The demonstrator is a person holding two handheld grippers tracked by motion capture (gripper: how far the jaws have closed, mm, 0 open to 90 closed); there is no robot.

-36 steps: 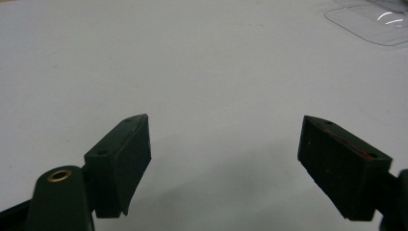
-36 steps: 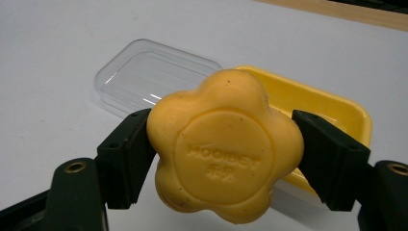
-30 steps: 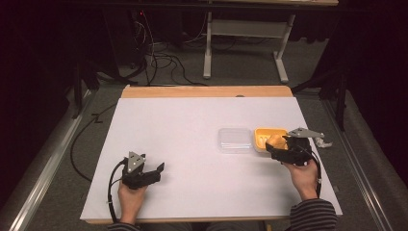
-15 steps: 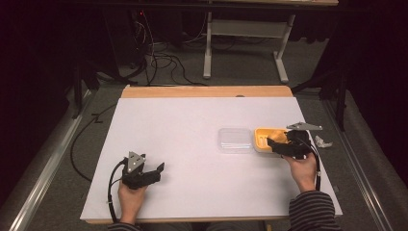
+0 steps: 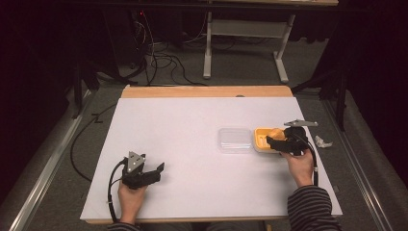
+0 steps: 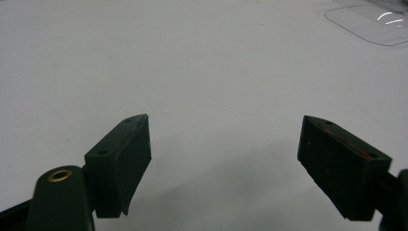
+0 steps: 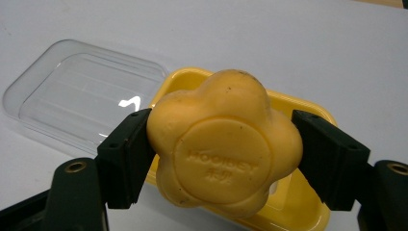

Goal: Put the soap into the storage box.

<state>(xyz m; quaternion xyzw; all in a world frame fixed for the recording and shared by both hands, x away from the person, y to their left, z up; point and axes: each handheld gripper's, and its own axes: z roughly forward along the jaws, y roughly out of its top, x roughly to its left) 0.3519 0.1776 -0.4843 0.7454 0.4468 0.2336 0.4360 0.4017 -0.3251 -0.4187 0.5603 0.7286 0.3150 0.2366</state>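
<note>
Right gripper (image 7: 223,154) clamps the yellow flower-shaped soap (image 7: 222,142), held over the yellow soap dish (image 5: 262,139) at the table's (image 5: 183,125) right side. Clear lid (image 5: 235,140) sits just left of the dish. Left gripper (image 6: 223,163) jaws wide, empty, near-left.

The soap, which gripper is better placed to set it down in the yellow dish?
Right. The right gripper is shut on the soap directly above the yellow dish. The left gripper is open and far across the table.
</note>
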